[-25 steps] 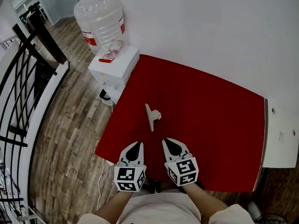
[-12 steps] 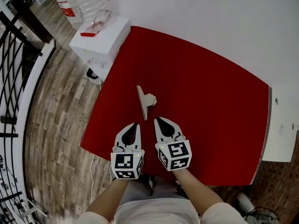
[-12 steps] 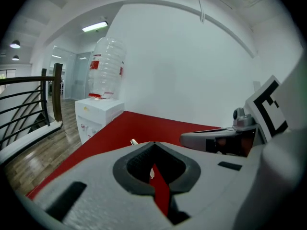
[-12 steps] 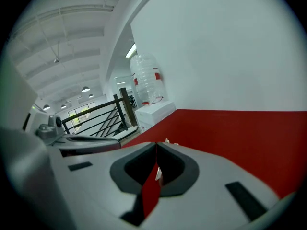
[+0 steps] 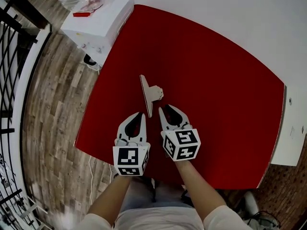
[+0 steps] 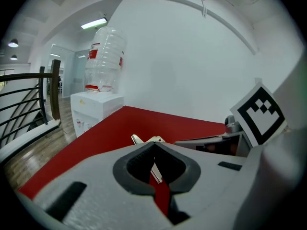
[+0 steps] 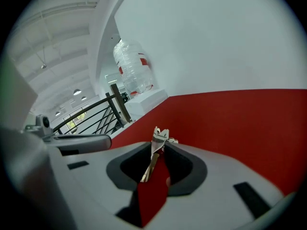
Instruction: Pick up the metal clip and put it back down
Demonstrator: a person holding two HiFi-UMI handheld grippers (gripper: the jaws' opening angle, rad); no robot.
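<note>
The metal clip (image 5: 149,94) lies on the red table (image 5: 220,85), its long flat bar pointing toward me and its handles out to the right. My right gripper (image 5: 166,109) has its tips just short of the clip's handles. Its jaws are opening, and a narrow gap shows between them; the clip (image 7: 159,135) stands just ahead of that gap and nothing is gripped. My left gripper (image 5: 140,115) is shut and empty, a little behind the bar's near end. In the left gripper view the clip (image 6: 145,139) peeks over the closed tips of the left gripper (image 6: 153,146).
A white water dispenser (image 5: 98,18) stands off the table's far left corner, with its bottle (image 6: 105,56) on top. A black railing (image 5: 9,56) runs along the wooden floor at left. A white wall backs the table.
Both grippers have moved forward over the table toward the clip; the right one's tips now sit next to its handles. The clip has not moved.
</note>
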